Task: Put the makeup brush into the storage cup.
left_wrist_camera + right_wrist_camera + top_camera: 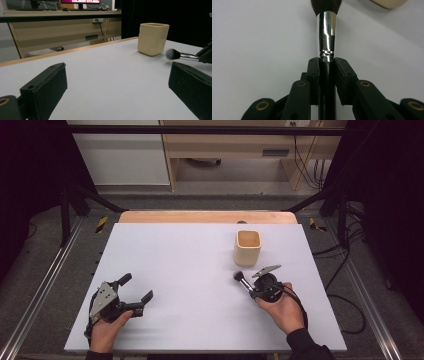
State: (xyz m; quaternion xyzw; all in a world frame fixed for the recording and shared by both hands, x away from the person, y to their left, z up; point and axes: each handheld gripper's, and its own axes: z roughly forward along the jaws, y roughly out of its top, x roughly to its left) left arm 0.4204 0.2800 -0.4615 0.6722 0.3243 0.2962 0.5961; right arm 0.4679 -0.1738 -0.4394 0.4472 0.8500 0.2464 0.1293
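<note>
Brush (326, 30) sits clamped in the right gripper (327, 62), both pads pressed on its black handle just below the silver ferrule. Its bristles point forward toward the cup (247, 247), near it but apart (whether they touch the table (175, 260) cannot be told). In the high view that gripper (252, 291) rests at the table's right side, just in front of the cup. The left gripper (137, 292) lies well apart at the left, jaws spread wide with nothing between them. From its own view the cup (152, 38) stands upright, the brush head (172, 53) just beside it.
</note>
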